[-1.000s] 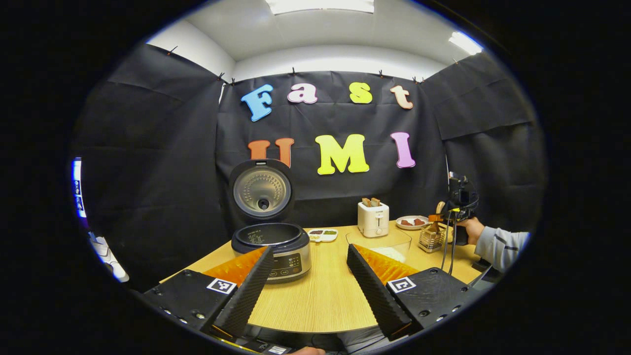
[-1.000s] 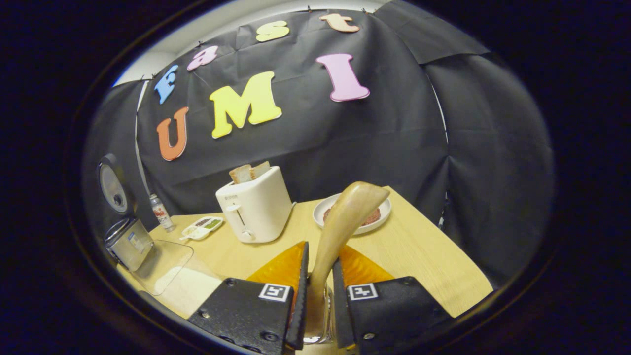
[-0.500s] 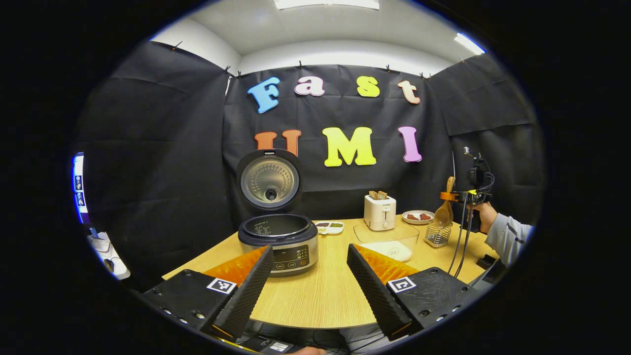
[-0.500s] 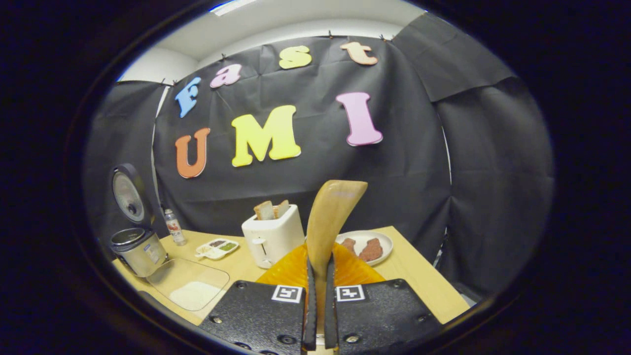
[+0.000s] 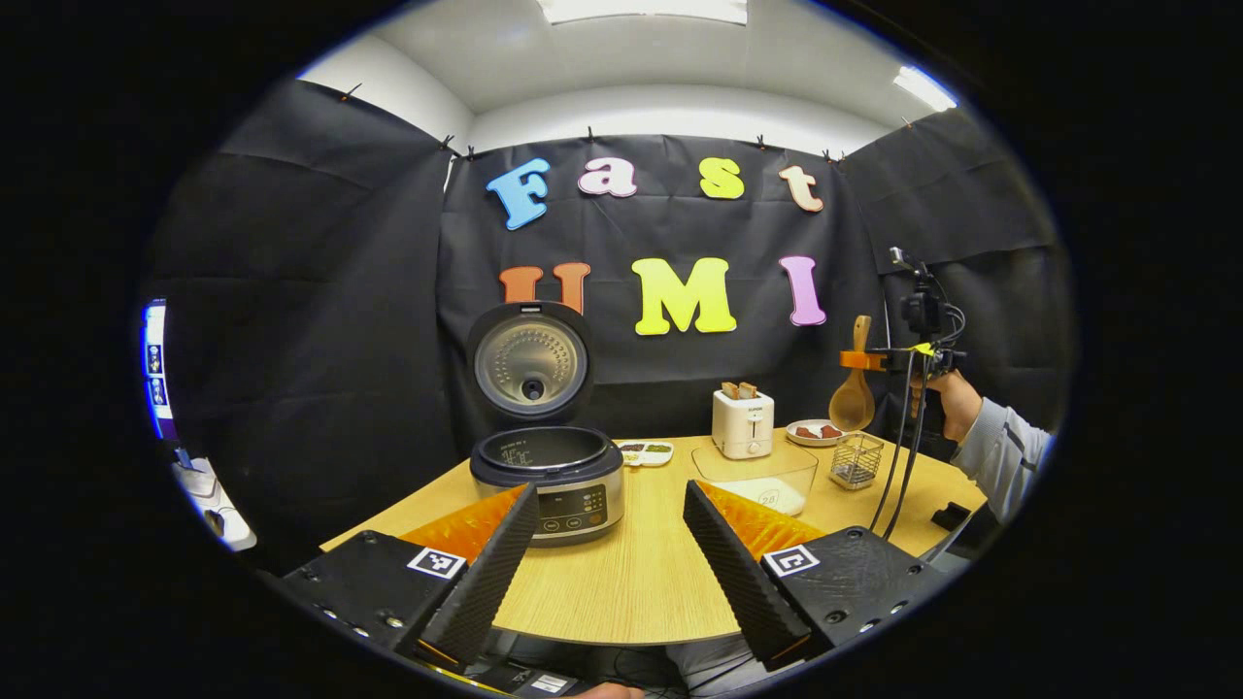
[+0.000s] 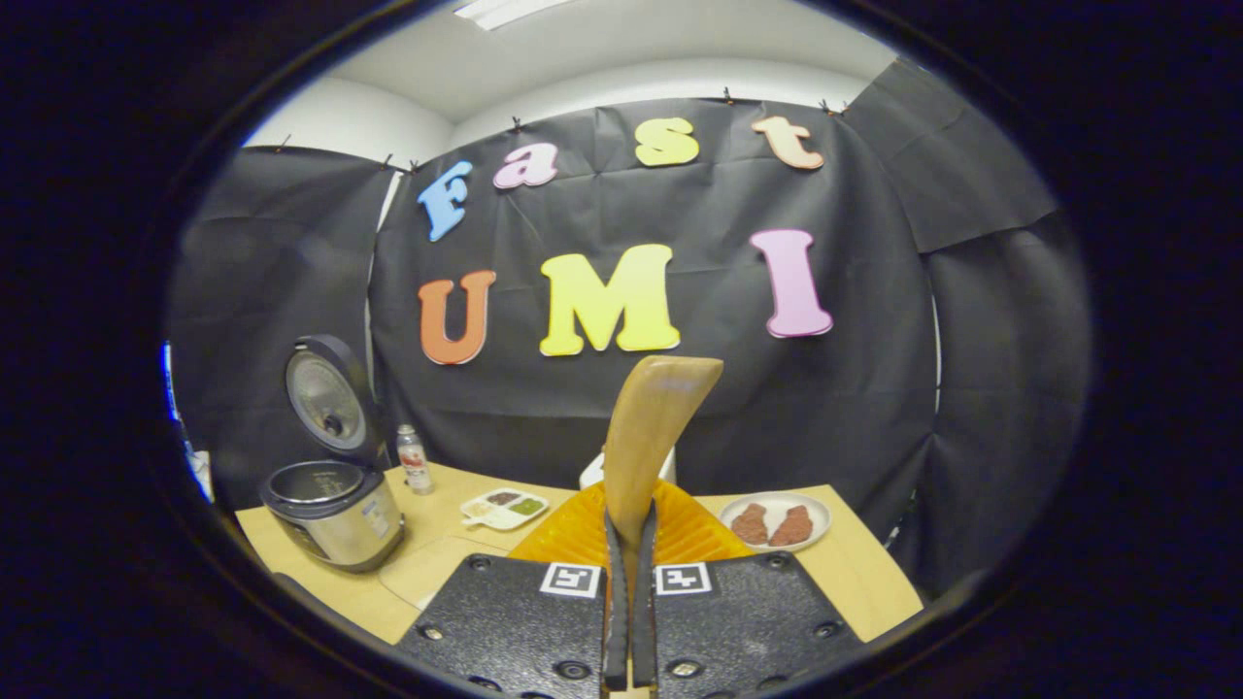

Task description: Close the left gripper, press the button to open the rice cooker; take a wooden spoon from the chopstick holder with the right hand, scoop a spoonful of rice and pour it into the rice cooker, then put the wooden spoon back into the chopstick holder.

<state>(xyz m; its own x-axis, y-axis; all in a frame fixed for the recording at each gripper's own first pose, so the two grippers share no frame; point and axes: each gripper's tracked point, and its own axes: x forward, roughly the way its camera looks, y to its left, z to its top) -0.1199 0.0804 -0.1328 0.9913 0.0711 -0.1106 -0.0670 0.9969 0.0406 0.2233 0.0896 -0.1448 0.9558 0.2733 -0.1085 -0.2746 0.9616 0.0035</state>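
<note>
Wooden spoon [image 6: 649, 427] is pinched by its handle between the two fingers of the right hand-held gripper [image 6: 627, 582], which are pressed onto it from both sides. In the left gripper view the spoon [image 5: 854, 393] is seen lifted clear above the chopstick holder [image 5: 856, 460], its bowl hanging downward and its handle pointing up, with the right hand-held gripper [image 5: 867, 360] held by a hand [image 5: 954, 400] in a grey sleeve. The wire chopstick holder is set on the wooden desk [image 5: 631, 573] near its right edge. Just beside it, toward the middle of the desk, a clear container [image 5: 757, 476] with white rice in its bottom is placed. The rice cooker [image 5: 547, 476] is found at the left of the desk with its lid [image 5: 530, 361] raised upright and the inner pot exposed. Behind the container a white toaster [image 5: 742, 423] with bread slices, a small divided dish [image 5: 646, 451] and a plate [image 6: 777, 519] with two brown pieces are seen. A small bottle [image 6: 415, 459] is stood beside the cooker in the right gripper view. The left hand-held gripper [image 5: 612, 544] is held spread wide above the near edge of the desk, with nothing between its fingers.
</note>
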